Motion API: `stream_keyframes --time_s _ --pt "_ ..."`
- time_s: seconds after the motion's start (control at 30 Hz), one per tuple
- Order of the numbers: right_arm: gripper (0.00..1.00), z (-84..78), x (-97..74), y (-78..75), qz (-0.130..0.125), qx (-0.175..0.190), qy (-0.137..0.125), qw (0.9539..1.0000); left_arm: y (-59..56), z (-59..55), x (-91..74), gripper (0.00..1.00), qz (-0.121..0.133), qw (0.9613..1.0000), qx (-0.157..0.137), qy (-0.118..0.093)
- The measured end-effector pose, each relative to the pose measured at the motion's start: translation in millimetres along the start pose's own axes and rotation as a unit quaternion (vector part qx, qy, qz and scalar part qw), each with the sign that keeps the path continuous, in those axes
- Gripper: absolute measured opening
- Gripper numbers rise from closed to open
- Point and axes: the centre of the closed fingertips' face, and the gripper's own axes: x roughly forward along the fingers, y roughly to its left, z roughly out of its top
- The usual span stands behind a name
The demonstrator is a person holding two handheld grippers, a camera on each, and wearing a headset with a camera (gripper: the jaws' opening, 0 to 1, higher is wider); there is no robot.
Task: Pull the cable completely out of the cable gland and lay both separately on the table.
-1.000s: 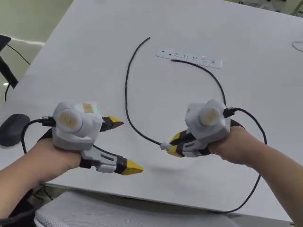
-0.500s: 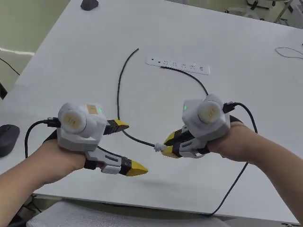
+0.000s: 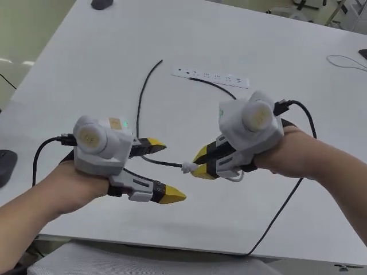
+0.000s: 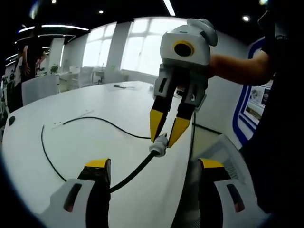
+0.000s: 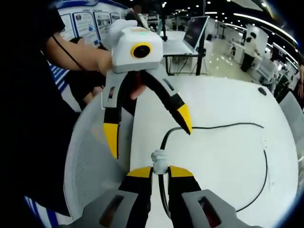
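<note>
Head view: right gripper (image 3: pixel 195 168) is pinching the white cable gland (image 3: pixel 188 168) above the bench's (image 3: pixel 258 34) front edge, now sitting closer to the wide-open, empty left gripper (image 3: pixel 172 172) than before. Left gripper view: black cable (image 4: pixel 128 175) is running from the gland between the spread jaws. Right gripper view: jaws are clamping nearly shut on the gland.

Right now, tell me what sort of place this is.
Most likely an open-plan office or lab workspace. There is a large white table with a power strip on it, a monitor on a stand among other desks behind, and posters on the wall.
</note>
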Motion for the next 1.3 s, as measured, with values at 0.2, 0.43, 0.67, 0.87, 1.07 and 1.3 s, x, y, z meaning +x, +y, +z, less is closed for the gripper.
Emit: stream_keyframes --time_s 0.2,0.43,0.67,0.87,1.07,1.3 --pt "0.06 6.5 -5.7 2.5 0.0 -0.012 0.001 0.9999 0.0 11.0 -1.6 0.63 -0.012 0.9996 0.002 -0.025" --pt "0.06 4.7 -6.3 4.7 0.002 -0.015 -0.004 0.9999 -4.0 13.5 3.0 0.5 -0.034 0.9989 0.007 -0.031" --pt "0.06 1.1 -8.4 10.8 0.007 -0.012 -0.013 0.9998 -11.6 10.8 10.7 0.38 -0.056 0.9979 0.01 -0.029" --pt "0.06 -0.9 -9.3 16.1 0.015 -0.023 -0.02 0.9994 -17.4 13.5 12.5 0.31 -0.069 0.997 0.014 -0.033" --pt "0.06 -3.2 -10.8 18.3 0.022 -0.032 -0.032 0.9987 -22.6 16.1 12.7 0.21 -0.081 0.9959 0.02 -0.037" --pt "0.06 -6.1 -10.6 17.5 0.024 -0.039 -0.037 0.9982 -26.1 14.5 16.5 0.19 -0.083 0.9956 0.025 -0.034"
